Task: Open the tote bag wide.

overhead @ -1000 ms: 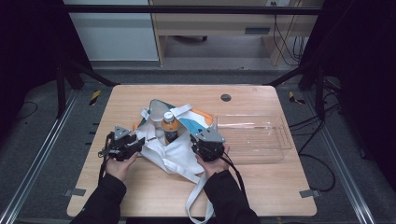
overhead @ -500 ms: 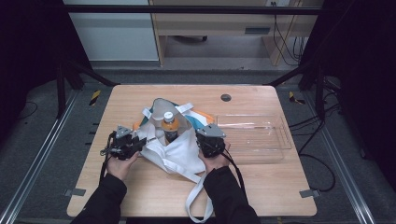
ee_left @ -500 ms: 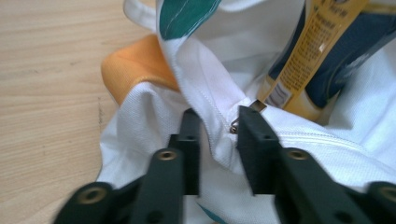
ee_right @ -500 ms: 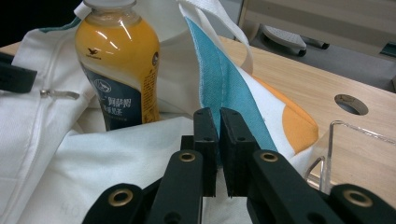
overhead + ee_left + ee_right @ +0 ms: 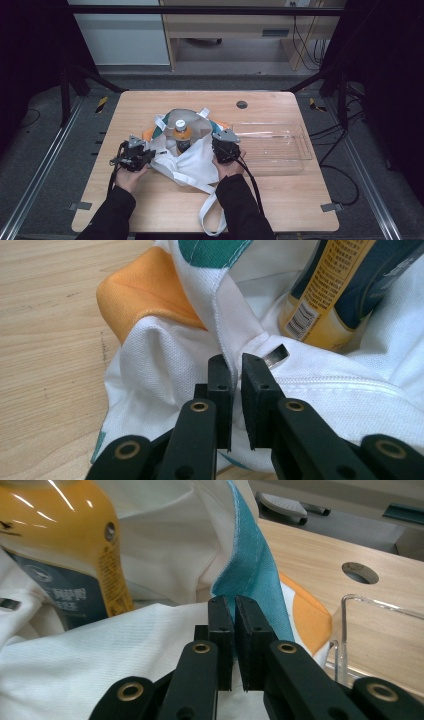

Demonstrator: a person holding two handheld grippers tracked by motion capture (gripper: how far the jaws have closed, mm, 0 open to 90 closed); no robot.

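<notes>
A: High view, left side: status of the left gripper [image 5: 141,154]?
B: Its fingers, just closing, clamp the left rim of the white fabric bag [image 5: 192,162] on the wooden desk [image 5: 150,210].
A: Right gripper [image 5: 221,146]?
B: Clamped on the bag's right rim; orange bottle [image 5: 181,135] stands inside.

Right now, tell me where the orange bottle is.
In the high view the orange bottle stands upright inside the open white cloth bag at mid-table, between the left gripper and right gripper, left of the clear tray.
</notes>
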